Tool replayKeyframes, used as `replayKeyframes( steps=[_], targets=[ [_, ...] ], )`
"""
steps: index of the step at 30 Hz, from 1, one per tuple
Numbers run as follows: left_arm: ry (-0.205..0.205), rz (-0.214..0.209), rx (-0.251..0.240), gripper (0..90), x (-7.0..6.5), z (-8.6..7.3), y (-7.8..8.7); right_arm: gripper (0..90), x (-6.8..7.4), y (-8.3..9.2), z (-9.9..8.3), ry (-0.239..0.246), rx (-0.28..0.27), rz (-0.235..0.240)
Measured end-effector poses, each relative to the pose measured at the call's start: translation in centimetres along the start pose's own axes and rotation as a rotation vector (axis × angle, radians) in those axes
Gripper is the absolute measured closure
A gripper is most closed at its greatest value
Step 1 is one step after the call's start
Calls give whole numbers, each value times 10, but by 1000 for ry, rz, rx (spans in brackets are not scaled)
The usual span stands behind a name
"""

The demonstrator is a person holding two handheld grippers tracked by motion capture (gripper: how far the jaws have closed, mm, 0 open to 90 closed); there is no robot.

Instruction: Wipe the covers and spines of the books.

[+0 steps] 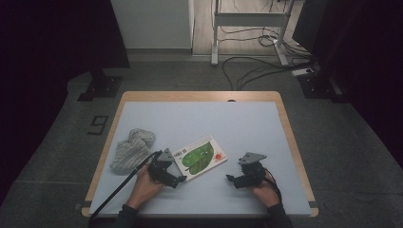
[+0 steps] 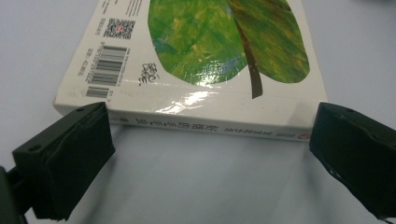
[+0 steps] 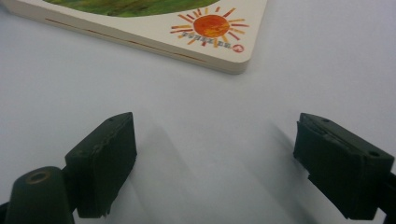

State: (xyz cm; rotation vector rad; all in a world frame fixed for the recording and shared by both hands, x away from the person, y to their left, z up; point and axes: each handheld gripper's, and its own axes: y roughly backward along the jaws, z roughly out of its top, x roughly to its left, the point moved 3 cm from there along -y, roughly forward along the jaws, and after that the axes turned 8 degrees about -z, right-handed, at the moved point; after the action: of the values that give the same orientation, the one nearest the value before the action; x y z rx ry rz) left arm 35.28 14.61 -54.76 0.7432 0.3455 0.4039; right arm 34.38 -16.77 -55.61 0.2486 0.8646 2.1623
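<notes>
A white board book [image 1: 200, 157] with a green leaf and an orange sun on its cover lies flat on the pale blue table top [image 1: 199, 123]. My left gripper [image 1: 177, 181] is open at the book's near left edge. In the left gripper view the book's spine [image 2: 196, 123] lies just beyond the two wide-apart jaws of the left gripper [image 2: 210, 144], with nothing between them. My right gripper [image 1: 231, 179] stands open a little right of the book. The right gripper view has the book's sun corner [image 3: 212, 28] ahead of the right gripper [image 3: 215, 154], apart from it.
A crumpled grey striped cloth [image 1: 131, 149] lies on the table left of the book. The table's wooden rim [image 1: 199, 96] borders the blue top. Beyond it, cables [image 1: 256, 66] and a metal stand frame [image 1: 247, 23] are on the floor.
</notes>
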Motion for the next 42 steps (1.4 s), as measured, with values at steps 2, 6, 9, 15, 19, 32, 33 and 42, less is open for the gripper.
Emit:
replayKeyframes(
  steps=[2,6,9,15,19,32,33,42],
  targets=[
    [0,13,-10,0,-3,1,-2,123,0,0,0,0,2,3],
    [12,19,-11,0,-4,0,-3,123,0,0,0,-2,3,3],
    [24,18,7,0,-4,-2,-3,123,0,0,0,-3,5,3],
    [31,14,12,0,-4,-2,-3,124,-2,0,1,-6,9,17],
    [30,14,10,0,-4,-3,-3,112,-5,1,4,-14,23,21],
    [25,15,13,0,-4,-3,-3,36,-15,2,45,25,25,17],
    [25,16,14,0,-4,-3,-3,34,-15,0,49,34,29,16],
    [3,33,30,8,-6,-5,-2,29,-14,-23,70,62,48,36]
  ],
)
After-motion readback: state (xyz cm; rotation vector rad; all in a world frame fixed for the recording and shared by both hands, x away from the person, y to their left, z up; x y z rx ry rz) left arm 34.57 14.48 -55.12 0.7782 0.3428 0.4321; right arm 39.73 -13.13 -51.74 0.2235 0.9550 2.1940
